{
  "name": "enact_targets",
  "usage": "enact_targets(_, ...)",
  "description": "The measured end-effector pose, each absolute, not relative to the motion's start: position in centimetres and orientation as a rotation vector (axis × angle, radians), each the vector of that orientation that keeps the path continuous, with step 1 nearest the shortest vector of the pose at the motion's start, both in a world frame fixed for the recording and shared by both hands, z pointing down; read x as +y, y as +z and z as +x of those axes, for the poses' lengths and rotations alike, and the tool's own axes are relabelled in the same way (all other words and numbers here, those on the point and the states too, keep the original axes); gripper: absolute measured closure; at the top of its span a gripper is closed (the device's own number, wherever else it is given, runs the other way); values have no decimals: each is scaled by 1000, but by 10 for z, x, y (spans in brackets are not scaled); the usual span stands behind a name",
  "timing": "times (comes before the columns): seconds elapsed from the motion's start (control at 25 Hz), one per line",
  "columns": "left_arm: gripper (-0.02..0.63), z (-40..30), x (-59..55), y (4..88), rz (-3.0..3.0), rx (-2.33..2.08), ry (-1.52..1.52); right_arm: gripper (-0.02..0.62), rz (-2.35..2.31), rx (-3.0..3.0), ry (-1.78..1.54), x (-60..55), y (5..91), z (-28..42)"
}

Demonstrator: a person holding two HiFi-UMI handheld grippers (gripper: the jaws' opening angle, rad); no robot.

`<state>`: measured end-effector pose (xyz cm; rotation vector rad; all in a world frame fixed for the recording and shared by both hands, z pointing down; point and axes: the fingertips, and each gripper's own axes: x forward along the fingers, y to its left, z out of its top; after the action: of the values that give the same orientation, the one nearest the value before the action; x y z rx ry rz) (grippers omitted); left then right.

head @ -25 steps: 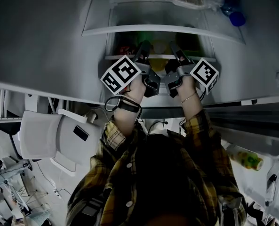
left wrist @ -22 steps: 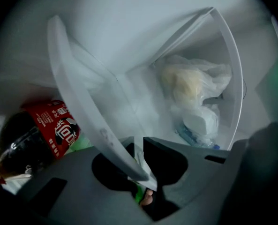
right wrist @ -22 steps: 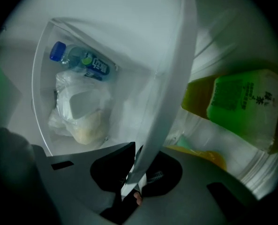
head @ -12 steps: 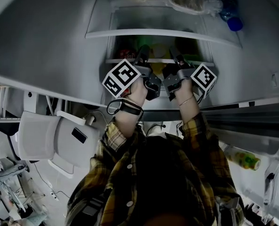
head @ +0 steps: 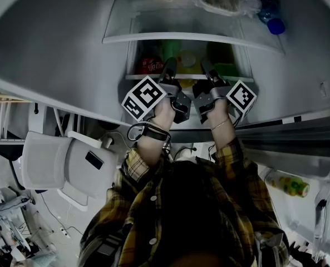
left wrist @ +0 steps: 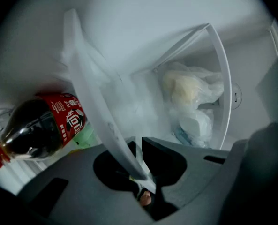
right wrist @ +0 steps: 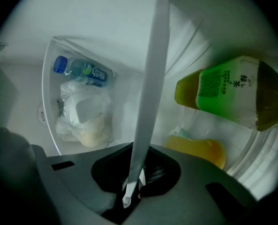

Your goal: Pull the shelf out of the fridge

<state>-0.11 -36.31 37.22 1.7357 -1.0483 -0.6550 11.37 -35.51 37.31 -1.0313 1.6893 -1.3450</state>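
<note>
1. Gripping step: my left gripper (head: 169, 67) and right gripper (head: 207, 69) have just been closing and now pinch the front edge of the shelf (left wrist: 94, 97), which is not yet drawn out of the fridge (head: 298, 65).
2. Next, I judge, comes a level, even pull with both grippers.
3. A cola bottle (left wrist: 40, 130) and a green tea bottle (right wrist: 228, 97) rest on the shelf and may roll.

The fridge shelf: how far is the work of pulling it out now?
Done: both grippers are in place at the shelf. In hand: the left gripper and right gripper have just been closing their jaws on its front edge. Left: the pull itself; the shelf looks not yet drawn out, with the cola bottle on it.
</note>
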Motion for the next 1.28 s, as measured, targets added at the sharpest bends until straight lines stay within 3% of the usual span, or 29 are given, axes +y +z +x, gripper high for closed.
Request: enact_targets(1.28, 558, -5, -274, 373, 1735, -1008, -692, 558, -998, 1735, -1325, -267, 374, 109)
